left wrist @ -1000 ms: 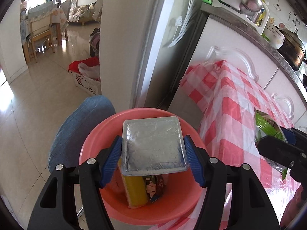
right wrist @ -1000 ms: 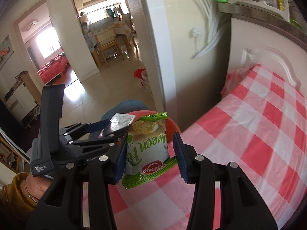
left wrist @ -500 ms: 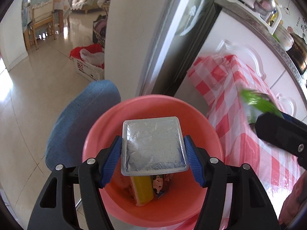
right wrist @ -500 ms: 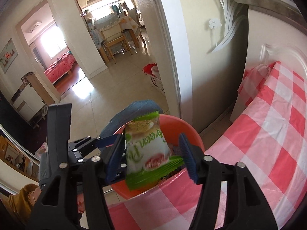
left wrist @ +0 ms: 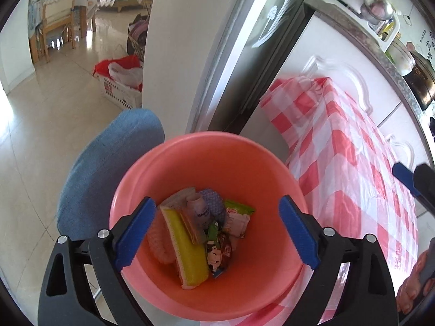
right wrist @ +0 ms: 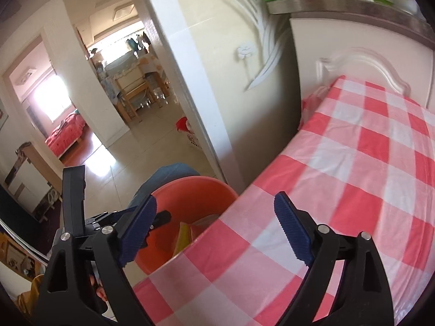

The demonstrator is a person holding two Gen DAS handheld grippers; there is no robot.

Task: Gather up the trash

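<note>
Coral bin (left wrist: pixel 212 160): wrappers (left wrist: pixel 206 231) jumbled, labels unreadable. Left tongs (left wrist: pixel 217 231) and right tongs (right wrist: pixel 214 231) both opening, empty; tabletop (right wrist: pixel 353 179) hides the bin's near side.

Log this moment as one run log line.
left gripper: opening, empty | right gripper: opening, empty | bin: holds wrappers | table: bare

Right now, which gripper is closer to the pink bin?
Left. The left gripper hangs right over the bin, jaws opening, empty. The right gripper, also opening and empty, is over the table beside it.
</note>
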